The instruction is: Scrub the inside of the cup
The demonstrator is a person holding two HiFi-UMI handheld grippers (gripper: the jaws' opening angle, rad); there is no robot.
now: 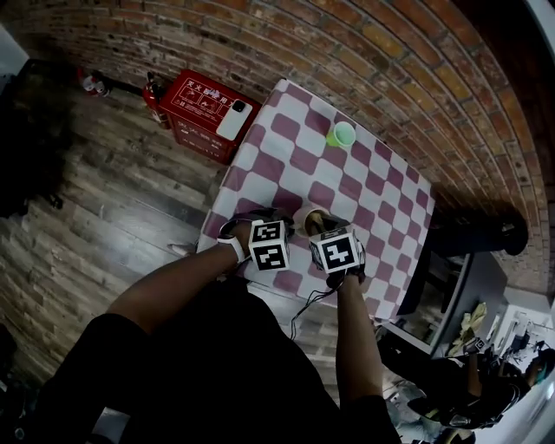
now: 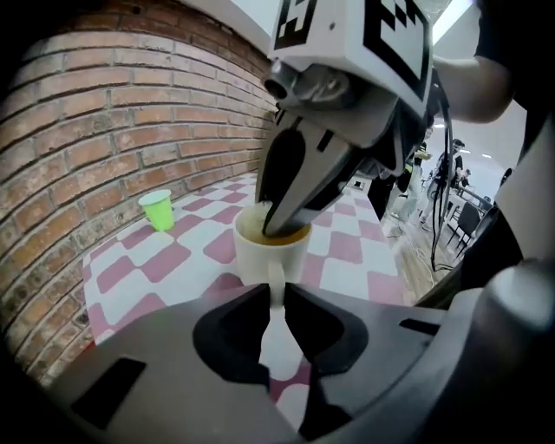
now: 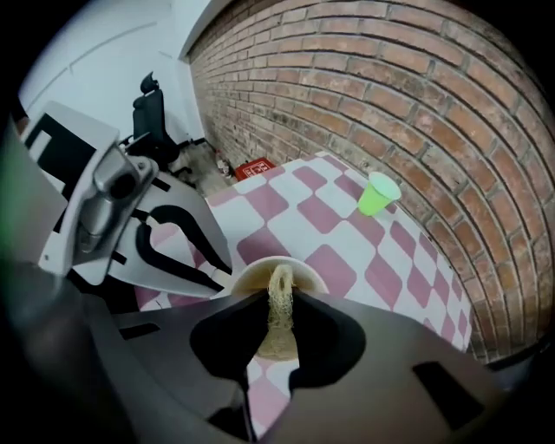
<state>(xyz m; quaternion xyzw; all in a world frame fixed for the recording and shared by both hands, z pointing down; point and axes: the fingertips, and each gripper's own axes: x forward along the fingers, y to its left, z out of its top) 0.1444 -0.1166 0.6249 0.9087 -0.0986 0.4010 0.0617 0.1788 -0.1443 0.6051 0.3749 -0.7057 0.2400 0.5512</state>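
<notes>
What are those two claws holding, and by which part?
The left gripper pinches the white cup by its handle. The right gripper clamps a fibrous scrubber just behind its tip, which pokes into the cup.

dim overhead scene: the floor and wall sit in shade, the checked table the one bright patch, the person's clothing near black. heavy fisheye bows the brickwork and blackens every corner in all three views. in the left gripper view a ceiling light blows out white at top right; the cup is sharp, the left gripper a soft grey foreground blur.
</notes>
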